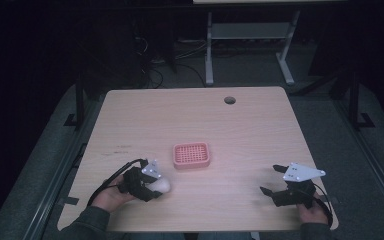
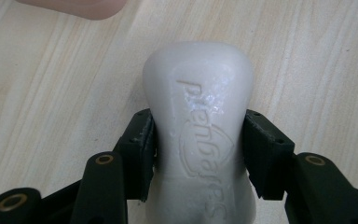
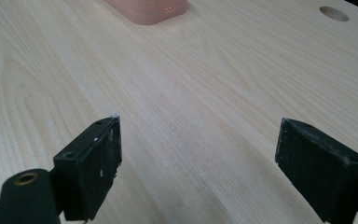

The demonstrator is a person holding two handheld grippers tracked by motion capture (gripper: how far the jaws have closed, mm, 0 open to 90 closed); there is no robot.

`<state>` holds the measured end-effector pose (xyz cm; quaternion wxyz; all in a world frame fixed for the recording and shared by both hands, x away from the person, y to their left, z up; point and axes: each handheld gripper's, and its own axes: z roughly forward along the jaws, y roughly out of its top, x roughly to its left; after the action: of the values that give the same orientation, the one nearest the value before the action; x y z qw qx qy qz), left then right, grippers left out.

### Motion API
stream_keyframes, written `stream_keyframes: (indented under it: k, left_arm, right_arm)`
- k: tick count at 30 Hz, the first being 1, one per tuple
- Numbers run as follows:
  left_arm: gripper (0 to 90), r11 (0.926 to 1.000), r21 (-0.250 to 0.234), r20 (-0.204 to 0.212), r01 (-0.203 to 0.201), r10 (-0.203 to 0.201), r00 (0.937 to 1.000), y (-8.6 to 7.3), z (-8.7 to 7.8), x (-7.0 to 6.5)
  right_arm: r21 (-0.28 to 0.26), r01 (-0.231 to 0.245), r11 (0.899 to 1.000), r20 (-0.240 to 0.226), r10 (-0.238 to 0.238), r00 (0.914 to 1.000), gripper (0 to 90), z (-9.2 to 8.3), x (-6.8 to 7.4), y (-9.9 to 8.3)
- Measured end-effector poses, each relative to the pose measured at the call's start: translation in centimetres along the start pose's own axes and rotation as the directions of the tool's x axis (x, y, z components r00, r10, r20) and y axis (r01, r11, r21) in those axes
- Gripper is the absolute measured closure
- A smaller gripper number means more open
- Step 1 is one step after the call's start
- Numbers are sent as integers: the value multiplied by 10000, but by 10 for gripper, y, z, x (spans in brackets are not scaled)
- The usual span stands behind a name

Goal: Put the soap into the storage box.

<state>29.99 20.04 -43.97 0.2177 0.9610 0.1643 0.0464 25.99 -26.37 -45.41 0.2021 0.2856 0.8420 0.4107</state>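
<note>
The white soap bar (image 2: 198,135) is clamped between the jaws of the left gripper (image 1: 147,186) near the bench's front-left corner; placing it in the pink soap dish (image 1: 191,155) at mid-bench seemingly remains. The right gripper (image 1: 275,181) is held released.

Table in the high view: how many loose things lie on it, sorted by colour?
White: 1, the soap bar, gripped by the left gripper.
Pink: 1, the slotted soap dish.
Total: 2.
</note>
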Motion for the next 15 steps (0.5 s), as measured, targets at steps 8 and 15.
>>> stream_keyframes:
  k: [8, 15]
  left_arm:
    - [487, 9998, 15, -2, 201, -201, 9998, -2, 3, 1]
    - [489, 9994, -146, 147, 301, -298, 9994, -6, 3, 5]
  right_arm:
    - [8, 48, 10000, -14, -48, 10000, 137, 0, 0, 0]
    - [0, 24, 10000, -16, -24, 10000, 137, 0, 1, 0]
